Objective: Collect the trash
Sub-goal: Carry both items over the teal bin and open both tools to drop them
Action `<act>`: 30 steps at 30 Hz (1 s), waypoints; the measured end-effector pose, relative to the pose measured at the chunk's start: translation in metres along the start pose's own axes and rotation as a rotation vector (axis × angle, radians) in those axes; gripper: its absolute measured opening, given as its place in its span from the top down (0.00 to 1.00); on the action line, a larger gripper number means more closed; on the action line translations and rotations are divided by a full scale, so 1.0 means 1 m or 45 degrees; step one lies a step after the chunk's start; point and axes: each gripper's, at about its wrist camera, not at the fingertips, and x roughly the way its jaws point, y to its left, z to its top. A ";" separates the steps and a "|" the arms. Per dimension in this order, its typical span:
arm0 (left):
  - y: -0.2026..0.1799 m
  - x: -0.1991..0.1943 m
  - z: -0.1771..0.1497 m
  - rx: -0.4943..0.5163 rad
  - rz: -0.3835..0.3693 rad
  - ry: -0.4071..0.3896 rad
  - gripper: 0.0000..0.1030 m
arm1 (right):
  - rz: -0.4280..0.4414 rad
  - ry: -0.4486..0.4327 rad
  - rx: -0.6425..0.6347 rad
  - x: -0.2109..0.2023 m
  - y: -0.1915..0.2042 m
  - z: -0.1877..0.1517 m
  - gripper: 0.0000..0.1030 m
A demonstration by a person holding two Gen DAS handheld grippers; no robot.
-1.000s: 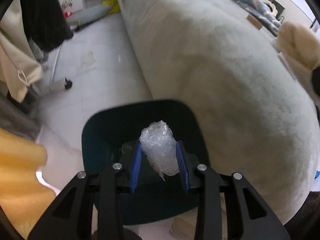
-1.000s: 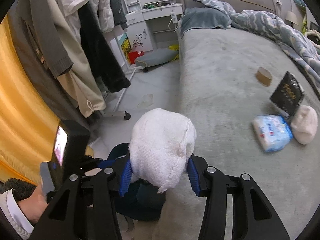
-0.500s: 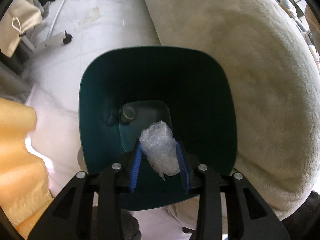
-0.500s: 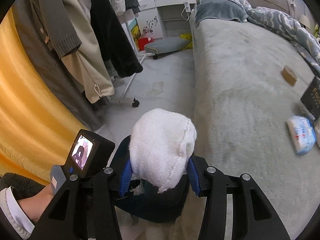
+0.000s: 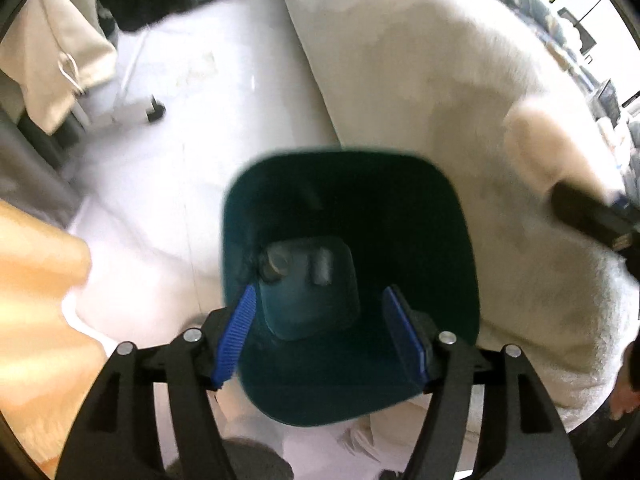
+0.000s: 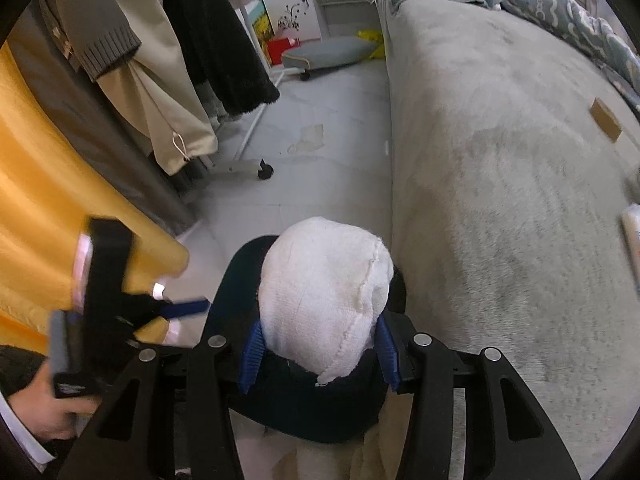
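A dark teal trash bin (image 5: 440, 216) stands on the floor beside the bed. My left gripper (image 5: 324, 336) is open and empty above the bin's mouth. Blurred trash pieces (image 5: 320, 266) lie at the bin's bottom. My right gripper (image 6: 318, 346) is shut on a white cloth ball (image 6: 324, 292) and holds it over the bin's rim (image 6: 236, 264). The cloth ball also shows blurred at the right of the left wrist view (image 5: 536, 148). The left gripper appears at the left of the right wrist view (image 6: 182, 308).
A grey bed (image 6: 500, 160) fills the right side, with a small brown box (image 6: 606, 120) and a packet (image 6: 632, 232) on it. Coats hang on a wheeled rack (image 6: 248, 168) at the left. An orange curtain (image 6: 36, 200) hangs at the left.
My left gripper has opened and the bubble-wrap wad has dropped out of it into the bin. My right gripper has moved closer over the bin with the cloth ball.
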 end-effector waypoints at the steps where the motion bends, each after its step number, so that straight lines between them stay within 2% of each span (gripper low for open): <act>1: 0.002 -0.005 0.001 0.000 0.006 -0.023 0.33 | -0.002 0.010 0.001 0.003 0.000 0.000 0.53; 9: 0.011 -0.060 0.007 0.012 0.062 -0.264 0.40 | -0.014 0.116 -0.006 0.032 0.008 -0.006 0.53; 15: 0.013 -0.082 0.011 0.048 0.086 -0.394 0.42 | -0.024 0.230 -0.015 0.063 0.016 -0.017 0.53; 18: 0.016 -0.096 0.011 0.044 0.082 -0.445 0.49 | -0.043 0.296 -0.039 0.080 0.022 -0.023 0.53; 24: 0.017 -0.117 0.015 0.076 0.055 -0.546 0.54 | -0.073 0.410 -0.062 0.110 0.026 -0.037 0.53; 30: 0.011 -0.134 0.017 0.115 -0.003 -0.600 0.61 | -0.085 0.455 -0.076 0.126 0.030 -0.044 0.51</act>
